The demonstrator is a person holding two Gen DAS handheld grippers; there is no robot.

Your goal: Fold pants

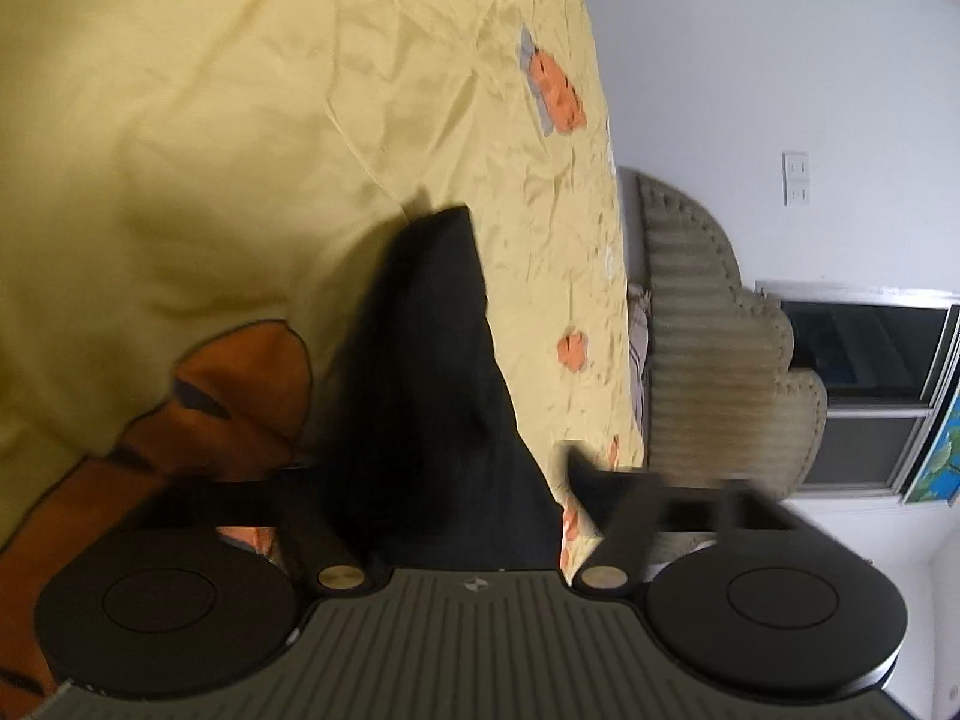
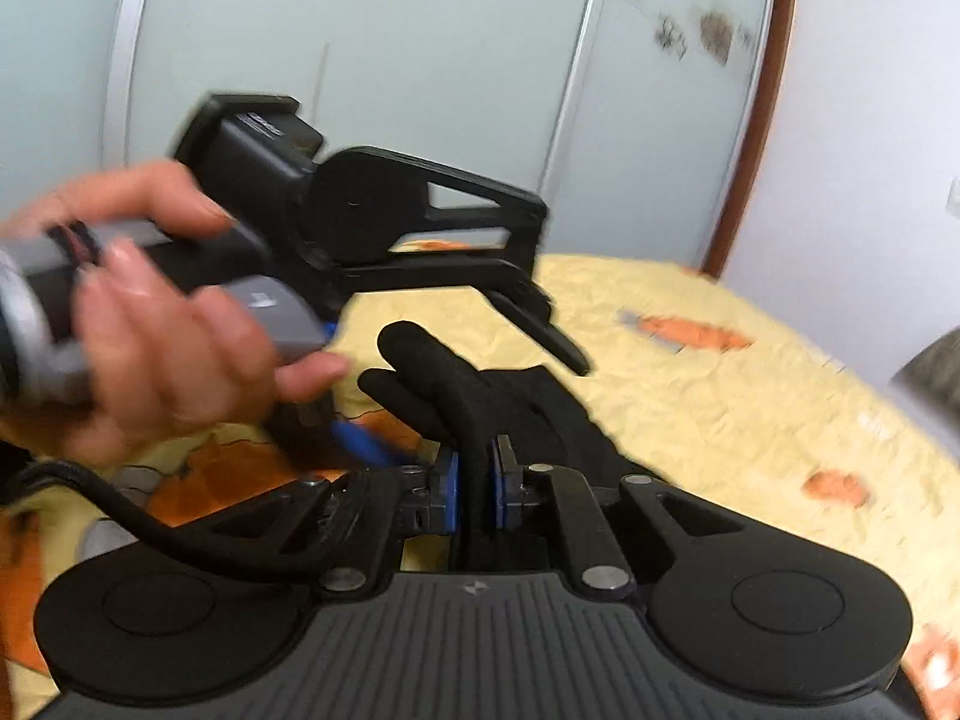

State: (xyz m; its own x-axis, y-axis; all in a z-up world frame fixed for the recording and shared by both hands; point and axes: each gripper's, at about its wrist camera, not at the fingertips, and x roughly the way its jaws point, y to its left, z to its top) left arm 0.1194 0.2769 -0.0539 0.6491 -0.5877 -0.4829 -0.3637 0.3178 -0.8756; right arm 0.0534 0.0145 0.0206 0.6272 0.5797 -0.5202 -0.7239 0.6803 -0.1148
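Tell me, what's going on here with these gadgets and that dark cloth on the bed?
A person is folding black pants on a bed covered by a yellow sheet, holding a gripper in each hand. The right gripper is shut on a bunched fold of the pants. The left gripper, gripped by the person's hand, has the black fabric between its fingers; whether it is pressing on the fabric cannot be told. The pants are still bunched, not laid flat.
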